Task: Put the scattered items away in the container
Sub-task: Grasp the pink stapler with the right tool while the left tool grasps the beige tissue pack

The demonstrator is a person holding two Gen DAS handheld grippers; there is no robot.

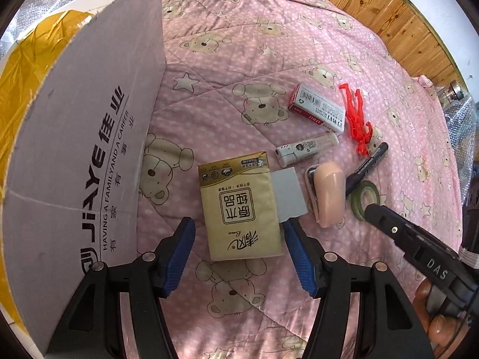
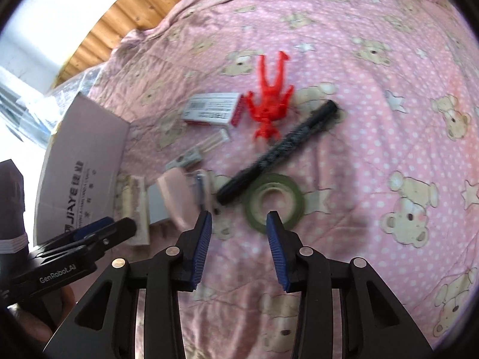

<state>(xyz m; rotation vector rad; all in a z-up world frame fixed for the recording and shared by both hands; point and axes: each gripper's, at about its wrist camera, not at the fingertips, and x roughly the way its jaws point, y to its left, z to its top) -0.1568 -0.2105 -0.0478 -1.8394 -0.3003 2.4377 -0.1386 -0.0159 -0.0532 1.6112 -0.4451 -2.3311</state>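
A beige tissue pack (image 1: 241,206) lies on the pink quilt (image 1: 239,59), right between the tips of my open left gripper (image 1: 238,239). Beside it lie a grey card (image 1: 289,194), a peach stapler (image 1: 327,196), a white lighter (image 1: 305,149), a staple box (image 1: 317,109), a red figurine (image 1: 356,119), a black marker (image 1: 366,166) and a green tape roll (image 1: 365,199). The cardboard box (image 1: 74,149) stands at the left. My open right gripper (image 2: 239,224) hovers just short of the green tape roll (image 2: 274,200), with the black marker (image 2: 281,149) and red figurine (image 2: 271,101) beyond.
Wooden floor (image 1: 383,9) runs past the quilt's far edge. Yellow plastic (image 1: 27,68) lines the box. A bubble-wrap bundle (image 2: 74,89) sits behind the cardboard box (image 2: 80,161). A hand (image 1: 434,314) holds the other gripper at lower right.
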